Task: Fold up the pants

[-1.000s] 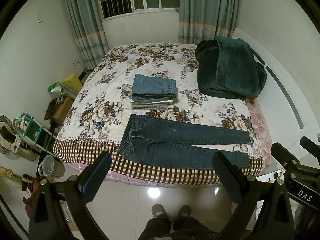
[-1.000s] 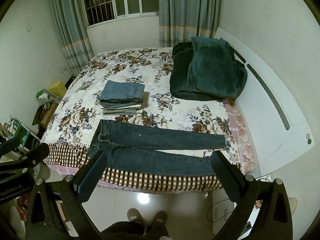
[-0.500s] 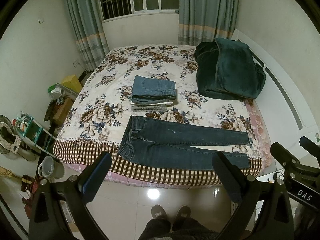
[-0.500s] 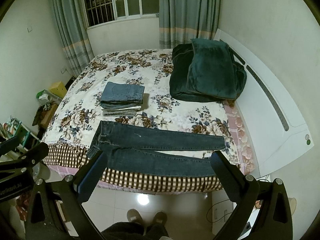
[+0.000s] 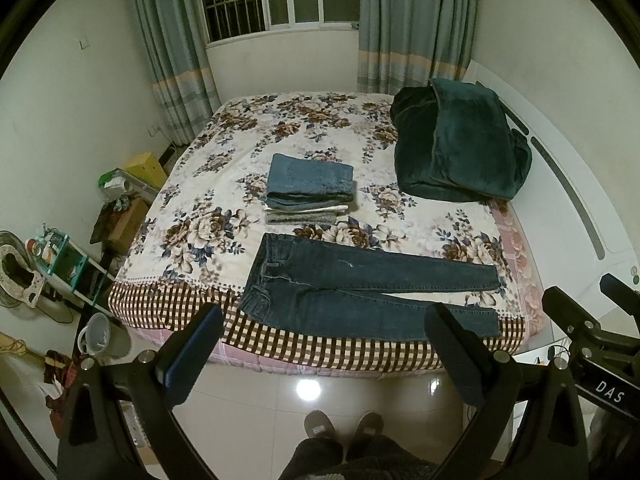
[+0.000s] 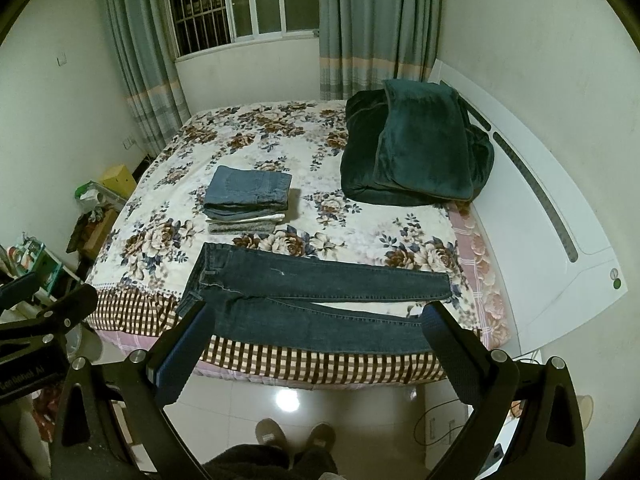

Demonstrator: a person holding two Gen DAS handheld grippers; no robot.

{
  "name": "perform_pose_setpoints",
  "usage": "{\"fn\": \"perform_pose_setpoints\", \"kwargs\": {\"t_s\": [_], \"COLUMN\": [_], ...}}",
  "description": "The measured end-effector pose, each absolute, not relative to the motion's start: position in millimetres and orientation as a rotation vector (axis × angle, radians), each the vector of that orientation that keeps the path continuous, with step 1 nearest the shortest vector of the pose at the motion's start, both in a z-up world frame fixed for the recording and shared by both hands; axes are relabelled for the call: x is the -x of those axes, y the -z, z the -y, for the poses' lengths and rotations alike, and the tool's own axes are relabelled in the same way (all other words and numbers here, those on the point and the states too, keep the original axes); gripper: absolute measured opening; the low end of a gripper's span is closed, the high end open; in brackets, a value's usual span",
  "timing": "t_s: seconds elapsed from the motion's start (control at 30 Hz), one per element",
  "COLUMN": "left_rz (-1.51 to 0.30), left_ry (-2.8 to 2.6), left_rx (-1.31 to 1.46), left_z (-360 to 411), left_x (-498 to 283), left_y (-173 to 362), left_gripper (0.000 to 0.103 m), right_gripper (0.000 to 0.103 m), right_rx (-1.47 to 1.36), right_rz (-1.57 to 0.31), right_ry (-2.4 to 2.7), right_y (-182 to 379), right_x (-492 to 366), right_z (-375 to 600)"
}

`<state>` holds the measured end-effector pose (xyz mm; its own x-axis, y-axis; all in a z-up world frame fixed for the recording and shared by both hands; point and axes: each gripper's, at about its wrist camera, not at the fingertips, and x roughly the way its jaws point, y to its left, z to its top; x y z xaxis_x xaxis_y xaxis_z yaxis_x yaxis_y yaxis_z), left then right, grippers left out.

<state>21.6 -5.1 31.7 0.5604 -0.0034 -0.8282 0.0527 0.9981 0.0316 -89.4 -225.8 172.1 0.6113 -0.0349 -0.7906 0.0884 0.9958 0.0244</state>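
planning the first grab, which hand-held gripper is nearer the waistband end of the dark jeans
Left. The left hand-held gripper hangs over the floor just off the waistband end of the dark jeans. The right hand-held gripper sits further toward the leg cuffs. Both are open and off the fabric.

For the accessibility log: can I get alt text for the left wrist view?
Dark jeans lie flat and unfolded along the near edge of a floral bed, waist to the left. The open left gripper hangs over the floor short of them; behind sit folded pants and a green blanket.
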Motion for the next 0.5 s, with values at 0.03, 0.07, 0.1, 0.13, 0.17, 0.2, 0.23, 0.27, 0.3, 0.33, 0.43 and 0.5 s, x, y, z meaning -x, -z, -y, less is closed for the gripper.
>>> {"fn": "perform_pose_setpoints", "kwargs": {"t_s": [0.03, 0.07, 0.1, 0.13, 0.17, 0.2, 0.23, 0.27, 0.3, 0.33, 0.43, 0.5], "left_rz": [-0.973, -0.972, -0.971, -0.970, -0.969, -0.970, -0.970, -0.970, -0.970, -0.970, -0.975, -0.975], "left_ry": [0.033, 0.033, 0.033, 0.033, 0.033, 0.034, 0.033, 0.032, 0.032, 0.033, 0.026, 0.016], "left_rx": [-0.054, -0.053, -0.053, -0.054, -0.054, -0.053, -0.053, -0.053, -0.053, -0.052, -0.051, -0.047], "left_z": [6.0, 6.2, 6.4, 5.9, 6.3, 6.1, 6.3, 6.9, 6.8, 5.5, 7.1, 9.2], "left_x": [-24.0, -27.0, -28.4, -26.7, -28.6, -28.0, -27.5, -30.5, -28.7, -26.0, -29.6, -33.1], "left_y": [-36.2, -39.8, -41.5, -40.2, -42.6, -42.7, -42.6, -44.9, -43.7, -43.9, -47.0, -44.6], "left_gripper": [0.103, 0.103, 0.103, 0.103, 0.103, 0.103, 0.103, 0.103, 0.103, 0.103, 0.103, 0.103], "right_gripper": [0.103, 0.103, 0.103, 0.103, 0.103, 0.103, 0.103, 0.103, 0.103, 0.103, 0.103, 0.103], "right_rx": [-0.064, -0.065, -0.065, -0.064, -0.063, -0.064, -0.065, -0.065, -0.064, -0.063, -0.067, -0.074], "right_rz": [-0.910, -0.909, -0.910, -0.910, -0.910, -0.911, -0.910, -0.911, -0.910, -0.910, -0.913, -0.921], "right_ry": [0.071, 0.071, 0.070, 0.070, 0.071, 0.071, 0.070, 0.069, 0.070, 0.069, 0.066, 0.064], "right_y": [-173.6, -175.1, -175.6, -176.2, -176.2, -175.6, -175.2, -178.8, -177.9, -177.5, -181.1, -179.1], "right_x": [88.6, 87.6, 87.2, 87.3, 87.1, 87.9, 88.4, 87.2, 87.9, 88.2, 86.4, 82.3], "right_z": [226.0, 226.3, 226.0, 224.8, 223.9, 224.0, 224.0, 223.3, 222.9, 222.9, 221.1, 223.7]}}
